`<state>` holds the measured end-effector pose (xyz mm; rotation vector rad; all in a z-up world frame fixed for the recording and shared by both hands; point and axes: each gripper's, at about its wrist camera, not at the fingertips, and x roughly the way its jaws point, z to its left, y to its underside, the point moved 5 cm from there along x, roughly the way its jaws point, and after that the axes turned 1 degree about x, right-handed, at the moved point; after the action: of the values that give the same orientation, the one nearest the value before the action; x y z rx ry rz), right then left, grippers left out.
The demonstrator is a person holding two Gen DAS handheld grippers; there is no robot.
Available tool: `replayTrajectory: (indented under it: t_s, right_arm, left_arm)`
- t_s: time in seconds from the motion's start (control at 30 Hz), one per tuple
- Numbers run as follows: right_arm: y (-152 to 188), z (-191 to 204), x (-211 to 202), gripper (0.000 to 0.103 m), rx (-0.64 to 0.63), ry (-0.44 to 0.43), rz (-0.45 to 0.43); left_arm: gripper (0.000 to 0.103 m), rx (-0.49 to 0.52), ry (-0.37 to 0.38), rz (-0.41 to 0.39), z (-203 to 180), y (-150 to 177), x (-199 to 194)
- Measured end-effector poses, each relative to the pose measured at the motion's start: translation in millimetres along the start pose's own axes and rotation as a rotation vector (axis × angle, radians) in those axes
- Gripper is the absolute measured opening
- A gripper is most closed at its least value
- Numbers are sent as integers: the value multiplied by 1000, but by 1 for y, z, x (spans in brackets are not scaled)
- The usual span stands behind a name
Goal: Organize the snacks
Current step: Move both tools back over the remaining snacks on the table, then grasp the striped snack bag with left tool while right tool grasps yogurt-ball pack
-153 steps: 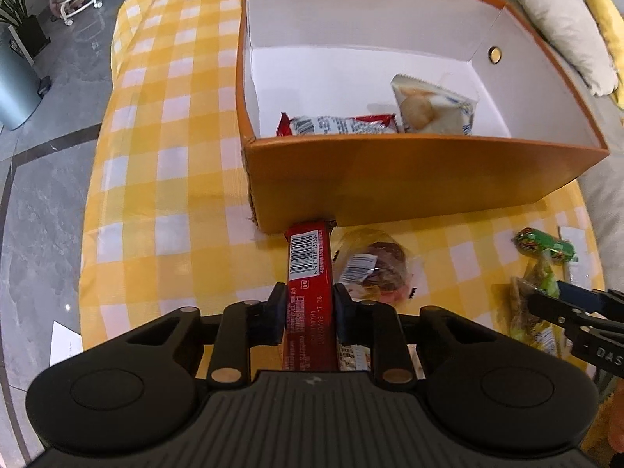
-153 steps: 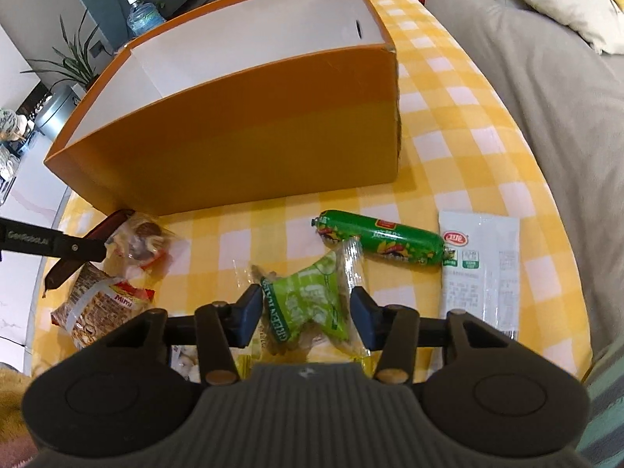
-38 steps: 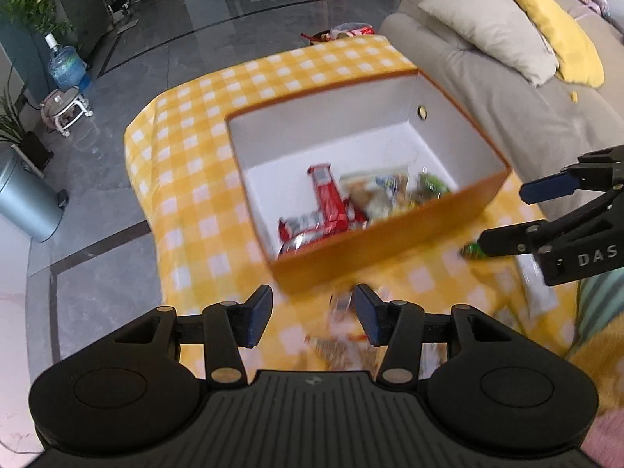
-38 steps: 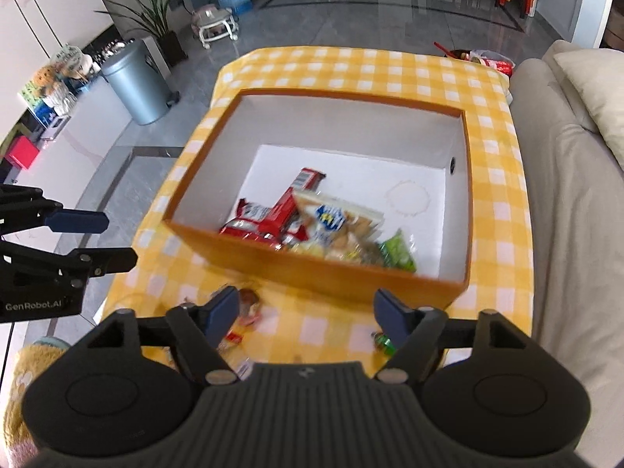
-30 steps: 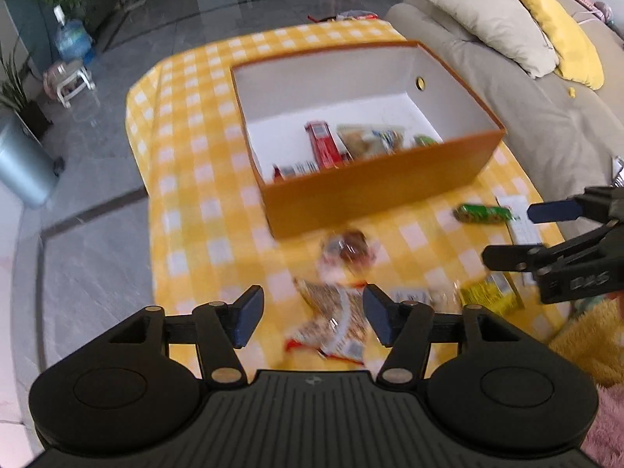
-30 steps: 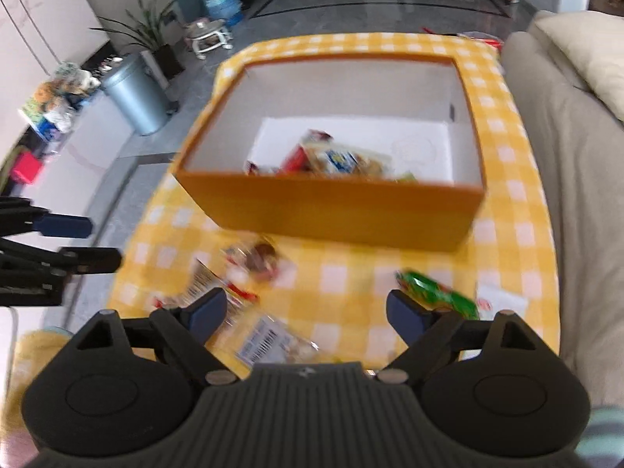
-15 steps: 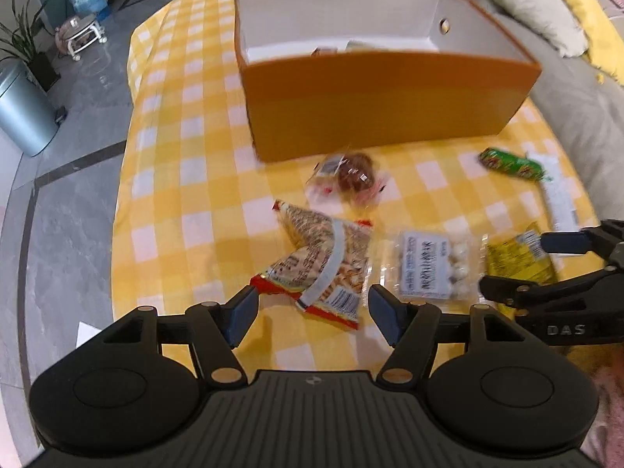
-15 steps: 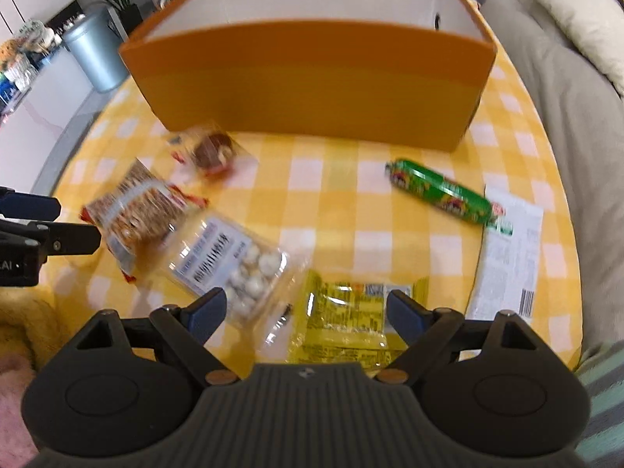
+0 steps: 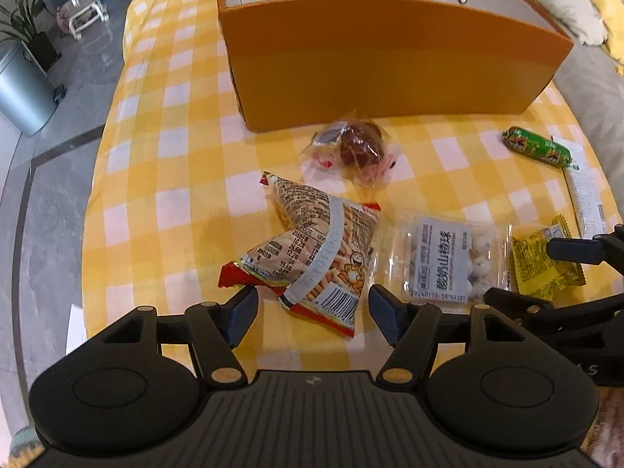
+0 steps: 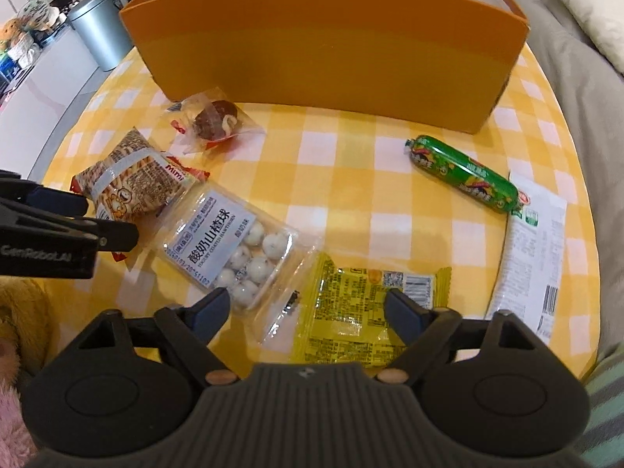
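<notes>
Several snacks lie on the yellow checked tablecloth in front of an orange box (image 9: 382, 66) (image 10: 323, 46). My left gripper (image 9: 312, 310) is open, its jaws on either side of a striped biscuit-stick bag (image 9: 316, 249) (image 10: 132, 179). My right gripper (image 10: 306, 310) is open and low over a yellow packet (image 10: 358, 312) (image 9: 542, 261). A clear pack of white balls (image 9: 448, 261) (image 10: 230, 249) lies between the two. A wrapped brown cake (image 9: 357, 148) (image 10: 216, 119), a green sausage (image 9: 536, 148) (image 10: 464, 173) and a white packet (image 10: 534, 249) lie apart.
The box's inside is hidden by its front wall. A grey sofa with cushions (image 10: 577, 50) runs along the right. A metal bin (image 9: 19, 85) stands on the floor at left. The table edge is close under both grippers.
Both grippers, which earlier dropped their snacks in the box and rose, have come down toward the near snacks. The left now straddles the striped bag; the right is over the yellow packet.
</notes>
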<state>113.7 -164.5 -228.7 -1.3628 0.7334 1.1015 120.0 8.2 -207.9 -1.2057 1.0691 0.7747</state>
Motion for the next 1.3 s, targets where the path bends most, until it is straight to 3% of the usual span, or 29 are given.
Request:
replayTrajectory:
  t_s: [0.13, 0.2, 0.23, 0.27, 0.3, 0.4, 0.47, 0.67, 0.83, 1.03, 1.3]
  right_arm:
    - [2, -2, -6, 50, -15, -32, -38]
    - [2, -3, -8, 30, -5, -69, -45]
    - [2, -3, -8, 12, -2, -72, -40]
    - [3, -5, -4, 6, 8, -82, -17]
    - [4, -8, -2, 6, 35, -99, 0]
    - [2, -17, -11, 16, 97, -132, -31]
    - [0, -19, -22, 49, 107, -145, -82]
    - [0, -19, -20, 51, 111, -166, -74]
    - [-3, 6, -16, 66, -52, -186, -104]
    - [-10, 21, -3, 75, -188, -174, -136]
    - [-13, 27, 9, 86, -231, -192, -130]
  left_arm:
    - [77, -46, 60, -63, 4, 5, -2]
    - [78, -72, 91, -84, 5, 6, -3]
    - [79, -78, 96, -86, 6, 7, -3]
    - [80, -77, 97, -83, 5, 7, -2]
    - [81, -68, 100, -78, 4, 6, -1]
    - [81, -22, 71, -82, -2, 5, -2]
    - [83, -10, 53, -104, -3, 4, -4]
    - [83, -10, -6, -150, 3, -2, -12]
    - [84, 131, -49, -164, 0, -4, -23]
    - [84, 308, -80, -149, -13, -8, -18]
    - [84, 354, -94, -102, -22, -17, 4]
